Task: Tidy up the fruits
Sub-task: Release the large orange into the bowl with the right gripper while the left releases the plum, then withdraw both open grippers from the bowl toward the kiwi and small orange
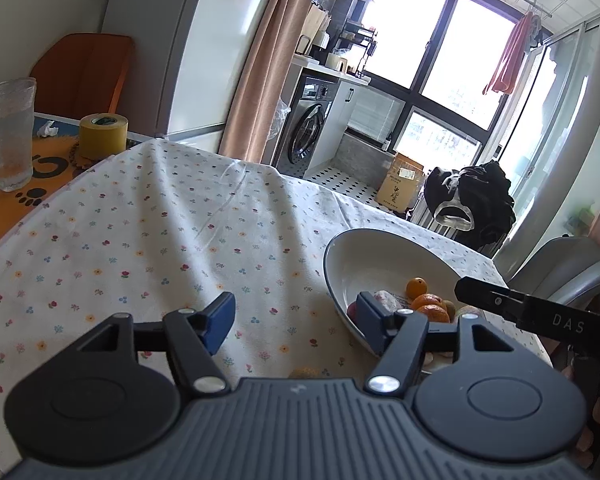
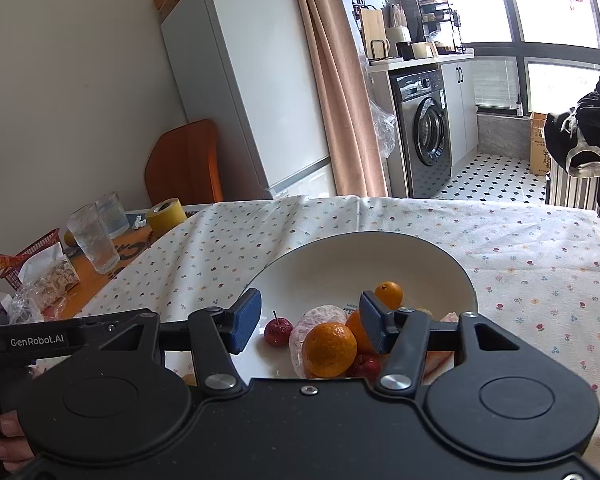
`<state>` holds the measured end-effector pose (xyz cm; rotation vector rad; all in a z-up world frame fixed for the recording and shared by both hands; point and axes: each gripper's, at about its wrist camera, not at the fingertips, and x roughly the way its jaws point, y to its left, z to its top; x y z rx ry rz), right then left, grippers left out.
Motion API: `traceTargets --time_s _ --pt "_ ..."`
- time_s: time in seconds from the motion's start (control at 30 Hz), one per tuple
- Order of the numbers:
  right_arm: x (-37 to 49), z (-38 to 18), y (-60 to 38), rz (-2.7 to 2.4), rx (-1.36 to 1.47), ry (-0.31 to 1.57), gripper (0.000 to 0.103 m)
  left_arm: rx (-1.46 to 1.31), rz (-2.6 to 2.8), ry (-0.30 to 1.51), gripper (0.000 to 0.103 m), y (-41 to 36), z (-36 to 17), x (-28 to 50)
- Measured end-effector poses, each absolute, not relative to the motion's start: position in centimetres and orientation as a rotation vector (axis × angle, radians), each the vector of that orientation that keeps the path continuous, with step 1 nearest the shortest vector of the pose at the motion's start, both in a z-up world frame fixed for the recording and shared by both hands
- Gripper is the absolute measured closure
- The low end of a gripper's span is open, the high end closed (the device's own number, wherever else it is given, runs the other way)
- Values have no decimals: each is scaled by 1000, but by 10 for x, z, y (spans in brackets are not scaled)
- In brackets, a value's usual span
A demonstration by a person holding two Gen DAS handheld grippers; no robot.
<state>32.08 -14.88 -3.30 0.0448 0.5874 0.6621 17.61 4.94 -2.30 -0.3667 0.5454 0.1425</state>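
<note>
A white bowl (image 2: 440, 276) (image 1: 364, 252) stands on the floral tablecloth and holds several fruits: oranges (image 2: 329, 349) (image 1: 416, 287), a small red apple (image 2: 278, 331) and a fruit in a white net wrap (image 2: 324, 316). My right gripper (image 2: 308, 322) hovers open above the near side of the bowl, over the fruits, with nothing between its blue pads. My left gripper (image 1: 296, 316) is open over the cloth just left of the bowl, its right finger (image 1: 370, 316) by the rim. A yellowish fruit (image 1: 305, 372) lies on the cloth, half hidden under the left gripper's body.
At the table's left stand drinking glasses (image 2: 94, 242) (image 1: 9, 132), a yellow tape roll (image 1: 103, 135) (image 2: 166, 215), a red basket with packets (image 2: 32, 264). An orange chair back (image 2: 184, 164) and a grey chair (image 1: 564, 268) flank the table.
</note>
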Motion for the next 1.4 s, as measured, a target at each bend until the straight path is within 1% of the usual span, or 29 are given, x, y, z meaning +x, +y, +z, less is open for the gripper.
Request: traceTargets --time_s 0.2,0.33,0.4,0.47,0.6,0.63,0.67,0.77,0.97,1.1,1.4 --pt "308 -40 -153 660 44 605 44 -362 149 556 36 51 -25 166" --pt "297 -41 -154 655 41 605 38 -358 148 561 35 49 -26 158" --pt "292 -42 -156 655 43 608 33 -354 147 566 31 47 -27 155" --pt "286 -42 -157 656 46 607 22 -351 150 570 26 46 -28 151" --pt "275 -44 -159 669 43 601 10 -344 156 578 19 42 -29 144" --pt "272 -44 -160 665 41 597 4 -341 160 582 18 41 -29 142" --pt "270 -45 -161 660 40 595 2 -336 163 585 16 40 -30 141" --pt "266 -47 -166 650 46 608 0 -320 176 589 13 38 -32 136" --pt "253 -51 -172 632 44 639 0 -294 167 605 11 34 -35 127" --pt "244 -56 -172 627 35 653 0 -280 153 606 7 31 -34 120" --pt "231 -63 -168 614 22 676 0 -264 144 608 6 32 -34 106"
